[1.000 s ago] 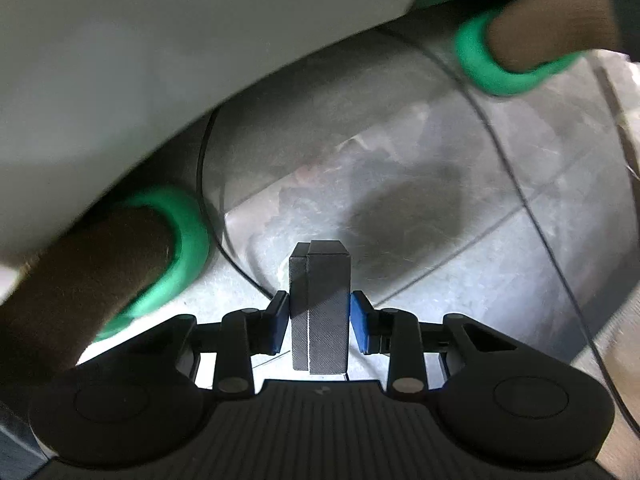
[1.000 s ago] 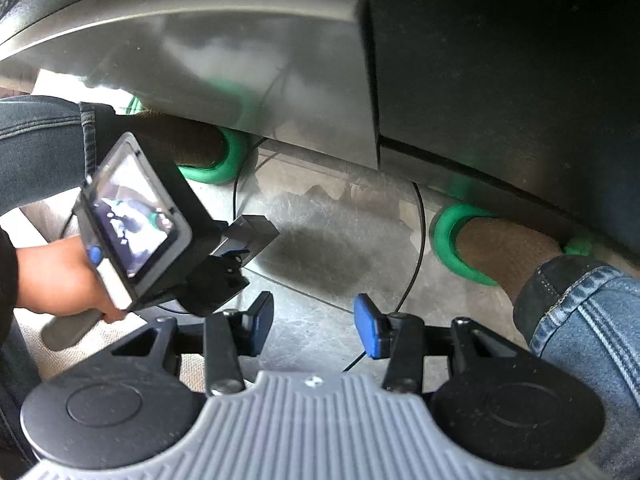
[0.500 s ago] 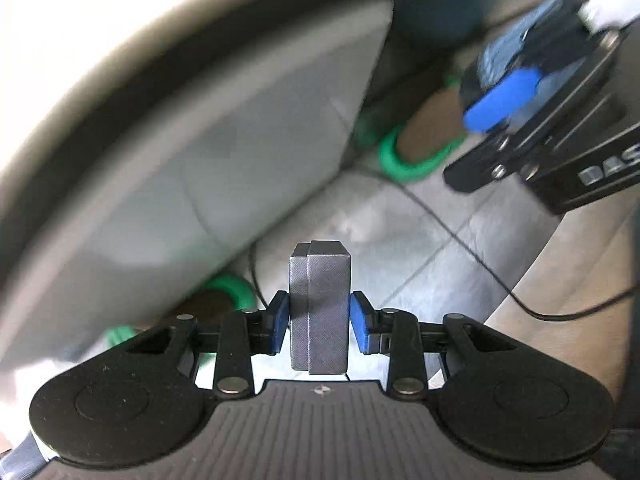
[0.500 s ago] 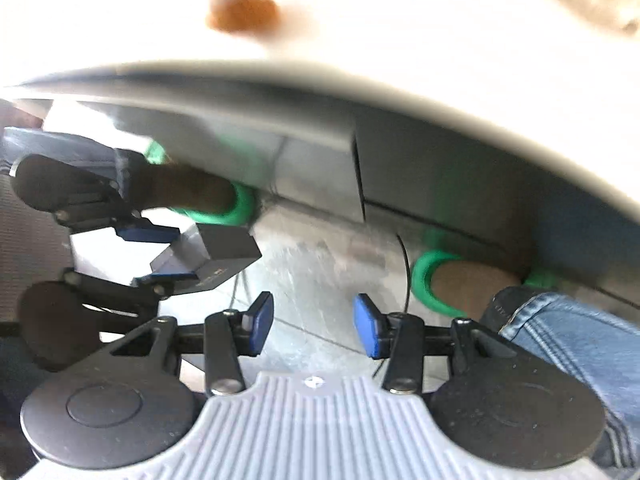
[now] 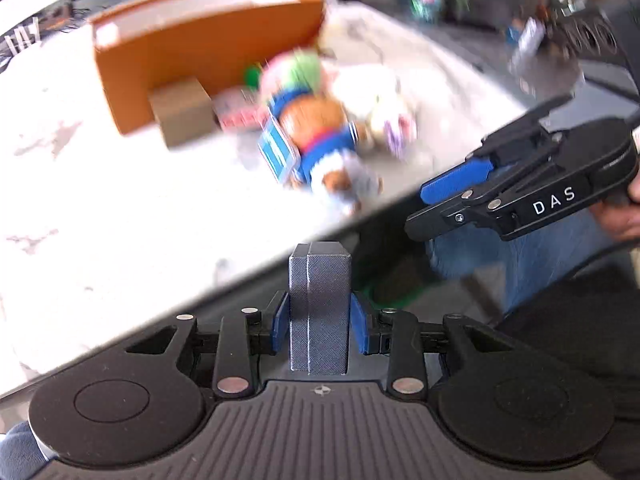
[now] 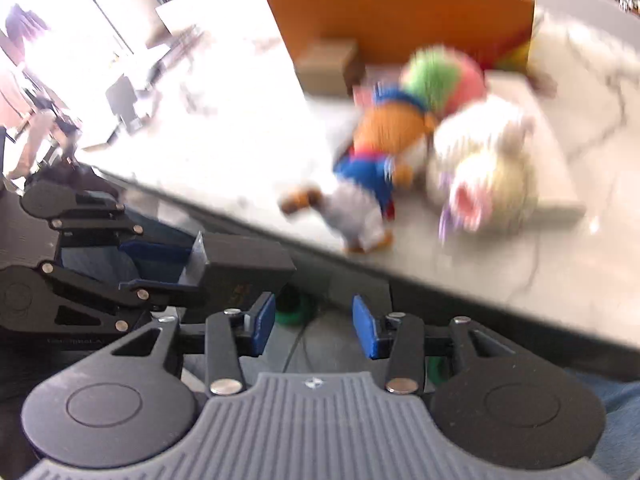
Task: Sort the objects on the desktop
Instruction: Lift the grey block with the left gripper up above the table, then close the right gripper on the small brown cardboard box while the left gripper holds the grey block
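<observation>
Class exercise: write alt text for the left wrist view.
The left gripper clamps an upright grey block below a white marble table. On it, blurred, lie plush toys before an orange box; the right gripper hovers alongside.

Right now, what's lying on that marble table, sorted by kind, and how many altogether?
Soft toys: 3 (blue-and-orange, green-and-pink, white)
Orange trays: 1
Brown cardboard boxes: 1
Total: 5; blur may hide smaller items.
</observation>
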